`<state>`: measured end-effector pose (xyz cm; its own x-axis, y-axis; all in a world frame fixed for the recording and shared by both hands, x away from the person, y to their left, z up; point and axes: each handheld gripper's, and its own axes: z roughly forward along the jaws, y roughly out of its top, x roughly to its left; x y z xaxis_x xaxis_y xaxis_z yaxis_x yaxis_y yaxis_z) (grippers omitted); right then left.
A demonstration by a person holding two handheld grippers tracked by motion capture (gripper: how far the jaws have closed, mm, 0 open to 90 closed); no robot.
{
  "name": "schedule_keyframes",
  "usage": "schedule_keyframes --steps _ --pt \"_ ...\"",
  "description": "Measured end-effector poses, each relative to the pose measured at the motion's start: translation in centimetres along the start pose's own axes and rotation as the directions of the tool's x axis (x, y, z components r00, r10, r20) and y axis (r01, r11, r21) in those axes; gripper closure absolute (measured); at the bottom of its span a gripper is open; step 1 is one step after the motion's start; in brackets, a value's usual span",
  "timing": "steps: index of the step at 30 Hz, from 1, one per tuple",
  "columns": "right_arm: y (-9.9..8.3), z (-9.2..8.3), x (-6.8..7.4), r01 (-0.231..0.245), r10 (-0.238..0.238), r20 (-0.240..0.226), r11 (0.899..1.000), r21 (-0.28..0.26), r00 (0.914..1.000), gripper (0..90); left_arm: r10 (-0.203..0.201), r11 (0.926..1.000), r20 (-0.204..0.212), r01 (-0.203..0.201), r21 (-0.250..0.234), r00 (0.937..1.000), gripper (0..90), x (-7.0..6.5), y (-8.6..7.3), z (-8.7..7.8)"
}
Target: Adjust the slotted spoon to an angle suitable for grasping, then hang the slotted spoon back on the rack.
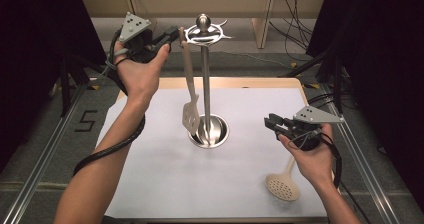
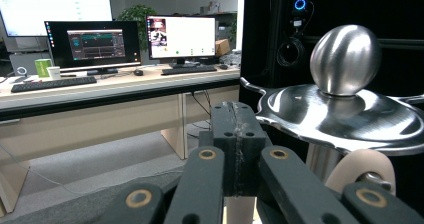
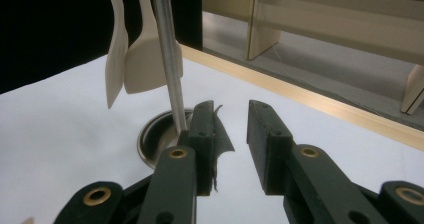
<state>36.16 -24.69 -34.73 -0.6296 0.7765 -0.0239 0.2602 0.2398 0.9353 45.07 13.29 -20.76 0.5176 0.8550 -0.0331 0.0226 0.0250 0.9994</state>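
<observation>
On the white table (image 1: 165, 184) my left gripper (image 1: 170, 37) is closed beside the rack's (image 1: 205, 34) hanging spatula (image 1: 190, 91), my right gripper (image 1: 272, 124) apart near the right edge.

Each hand holds a black tool with two black jaws. The left gripper (image 1: 172, 35) has a grey plate on top with three corners and small dark dots in it. The right gripper (image 1: 272, 122) has the same grey plate. Round brass-coloured pins sit in the black jaw arms. A thick black cable runs down along the left arm, and thin black cables loop by the right hand. The arms are bare, with no sleeves.
</observation>
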Motion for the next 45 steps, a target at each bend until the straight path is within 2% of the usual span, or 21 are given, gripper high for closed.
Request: schedule_keyframes --steps 6,9,11,12,18,22,28,30,31,32,33,34,36,37,38,39,40,41,43,44,45 --pt "0.1 -0.4 0.0 -0.078 0.078 -0.002 0.996 0.040 0.9969 72.0 -0.014 0.9996 0.000 0.014 -0.025 0.9999 88.9 0.2 -0.1 -0.6" --pt "0.2 -0.6 -0.7 -0.044 0.043 0.033 0.999 0.028 0.9985 70.4 -0.024 0.9978 -0.002 0.024 -0.061 0.9997 81.8 0.0 -0.2 -2.0" --pt "0.1 -0.8 -1.2 -0.111 0.109 0.057 0.993 0.039 0.9924 68.8 -0.024 0.9956 0.005 0.024 -0.090 0.9997 75.1 0.1 -0.4 -2.9" --pt "0.1 -1.0 -1.6 -0.086 0.083 0.058 0.995 0.055 0.9949 68.2 -0.026 0.9945 -0.004 0.026 -0.102 0.9996 73.4 0.2 -0.6 -3.6" --pt "-1.2 -1.3 -3.6 -0.171 0.155 0.127 0.977 0.128 0.9798 67.4 -0.038 0.9954 0.005 0.038 -0.087 0.9993 63.8 0.5 -2.1 -5.9" --pt "-2.6 -1.3 -4.9 -0.228 0.194 0.175 0.953 0.198 0.9652 67.4 -0.027 0.9968 0.003 0.027 -0.075 0.9996 61.2 0.3 -3.0 -6.8" --pt "-4.4 -0.8 -6.4 -0.338 0.264 0.245 0.875 0.346 0.9329 67.2 -0.024 0.9982 0.013 0.025 -0.055 0.9996 53.5 0.2 -4.3 -7.3" --pt "-4.7 -0.7 -6.5 -0.412 0.322 0.281 0.831 0.374 0.9041 66.9 -0.029 0.9988 0.013 0.030 -0.039 0.9995 51.6 0.2 -4.9 -7.4" --pt "-5.3 -0.4 -7.2 -0.363 0.264 0.283 0.844 0.396 0.9222 66.9 -0.031 0.9990 0.013 0.031 -0.032 0.9994 50.5 0.2 -5.2 -7.5" --pt "-5.4 -0.3 -7.3 -0.377 0.262 0.304 0.823 0.425 0.9160 66.8 -0.033 0.9991 0.014 0.034 -0.025 0.9993 49.8 0.2 -5.5 -7.5" --pt "-5.6 -0.2 -7.5 -0.376 0.255 0.312 0.818 0.435 0.9153 66.8 -0.034 0.9993 0.014 0.035 -0.017 0.9993 49.3 0.3 -5.9 -7.6" --pt "-5.7 0.1 -7.4 -0.427 0.293 0.338 0.782 0.453 0.8945 66.3 -0.038 0.9992 0.012 0.038 -0.014 0.9992 48.9 0.2 -6.1 -7.6" --pt "-6.2 0.5 -7.8 -0.472 0.352 0.322 0.741 0.478 0.8790 65.8 -0.047 0.9989 0.014 0.047 0.005 0.9988 48.2 0.2 -6.8 -7.7" --pt "-6.3 0.8 -7.4 -0.515 0.386 0.348 0.720 0.465 0.8541 65.2 -0.048 0.9988 0.016 0.048 0.013 0.9987 47.9 0.1 -7.0 -7.7" --pt "-6.6 0.9 -7.9 -0.467 0.345 0.322 0.735 0.491 0.8816 64.6 -0.050 0.9985 0.018 0.049 0.023 0.9986 47.4 0.1 -7.3 -7.7" --pt "-6.4 1.2 -7.4 -0.529 0.388 0.362 0.674 0.515 0.8474 64.6 -0.046 0.9985 0.017 0.045 0.030 0.9988 46.9 0.1 -7.5 -7.7" --pt "-6.3 1.3 -7.4 -0.552 0.404 0.378 0.645 0.528 0.8331 64.4 -0.044 0.9984 0.018 0.043 0.036 0.9989 46.4 0.1 -7.8 -7.7" --pt "-6.4 1.5 -7.6 -0.548 0.385 0.393 0.645 0.533 0.8352 63.8 -0.047 0.9982 0.016 0.046 0.040 0.9988 45.5 0.1 -8.0 -7.8" --pt "-6.6 1.8 -7.8 -0.560 0.379 0.414 0.603 0.568 0.8278 62.7 -0.052 0.9975 0.014 0.051 0.048 0.9985 44.3 0.2 -8.4 -7.8" --pt "-6.7 2.1 -7.5 -0.609 0.412 0.449 0.560 0.562 0.7928 61.5 -0.054 0.9975 0.015 0.054 0.046 0.9984 44.0 0.2 -8.5 -7.8" --pt "-6.8 2.4 -7.4 -0.631 0.416 0.474 0.536 0.561 0.7757 60.4 -0.057 0.9972 0.013 0.056 0.049 0.9983 43.8 0.3 -8.6 -7.9"
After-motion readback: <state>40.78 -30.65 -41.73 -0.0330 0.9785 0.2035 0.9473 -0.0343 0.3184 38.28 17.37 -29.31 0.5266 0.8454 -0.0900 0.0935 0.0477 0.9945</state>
